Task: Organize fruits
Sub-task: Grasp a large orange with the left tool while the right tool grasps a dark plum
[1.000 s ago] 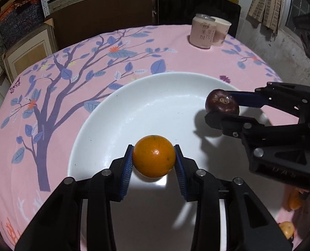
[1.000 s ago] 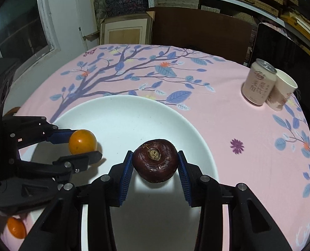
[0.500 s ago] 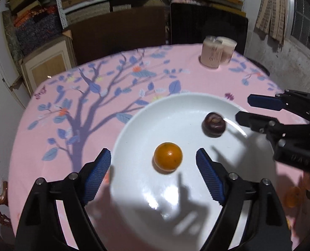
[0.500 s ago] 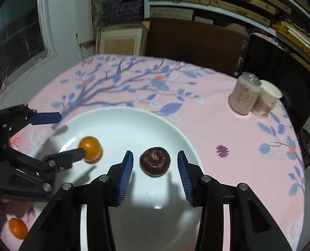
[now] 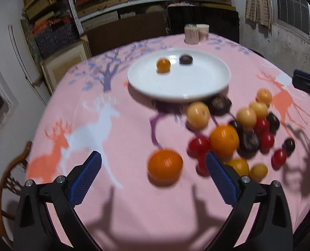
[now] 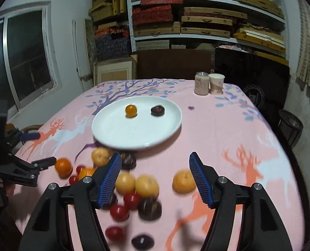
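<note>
Nearest in the left wrist view, the left tongs [image 5: 153, 174] stand spread wide with nothing between the pads; their jaws have just been opening, and an orange [image 5: 165, 165] lies on the pink surface [image 5: 117, 209] just ahead, inside the gap and toward the right pad. It is round, so no long axis matters; the coming move, as I judge it, turns only on that orange lying straight ahead and slightly right of centre, which makes the left hand the nearer one for it. The right tongs [image 6: 155, 179] are also released, their jaws having just been opening too, and they hang over the loose heap of fruit [image 6: 134, 190]: yellow and red pieces show between the pads and a second orange [image 6: 184, 181] sits just beside the right pad, none of them pressed. Beyond the heap, the white plate [image 6: 117, 138] already carries a small orange [image 6: 131, 110] and a dark fruit [image 6: 157, 110], set apart from each other. At the far edge stand a can [image 6: 201, 83] and a paper cup [image 6: 216, 83], touching or nearly so. The right wrist view shows the left tongs from the side, low over the surface; the left wrist view catches only a dark tip of the right tongs at its edge, yet it lays out the whole heap more clearly, though blurred.
</note>
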Demonstrator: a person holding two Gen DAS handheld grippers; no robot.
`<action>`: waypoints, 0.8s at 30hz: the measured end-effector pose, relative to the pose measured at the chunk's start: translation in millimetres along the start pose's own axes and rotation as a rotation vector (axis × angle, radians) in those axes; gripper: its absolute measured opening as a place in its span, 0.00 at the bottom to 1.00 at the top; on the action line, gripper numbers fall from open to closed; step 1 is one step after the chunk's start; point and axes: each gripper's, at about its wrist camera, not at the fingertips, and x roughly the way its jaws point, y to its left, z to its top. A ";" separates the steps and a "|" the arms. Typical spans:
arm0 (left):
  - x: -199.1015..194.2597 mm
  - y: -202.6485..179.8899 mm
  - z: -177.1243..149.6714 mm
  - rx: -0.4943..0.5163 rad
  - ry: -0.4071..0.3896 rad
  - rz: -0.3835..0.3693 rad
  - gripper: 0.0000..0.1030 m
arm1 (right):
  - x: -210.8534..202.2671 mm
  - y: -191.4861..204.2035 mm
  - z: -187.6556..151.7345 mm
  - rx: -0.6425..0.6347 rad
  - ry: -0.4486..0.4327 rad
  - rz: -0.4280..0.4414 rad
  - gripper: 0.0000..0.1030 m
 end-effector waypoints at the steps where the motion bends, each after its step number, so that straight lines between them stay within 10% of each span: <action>1: 3.5 0.2 -6.0 -0.009 0.010 0.000 0.95 | -1.3 -4.0 -11.3 0.029 -0.002 0.019 0.66; 4: 17.8 0.2 -9.9 -0.036 0.022 0.024 0.93 | 5.1 -11.4 -30.5 0.073 0.030 0.038 0.66; 11: 59.4 8.0 -5.9 -0.153 0.108 -0.094 0.44 | 6.5 -19.4 -45.1 0.090 0.039 0.065 0.66; 24: 37.9 9.5 -13.7 -0.205 0.012 -0.120 0.43 | 1.7 6.7 -67.9 -0.142 0.168 0.116 0.66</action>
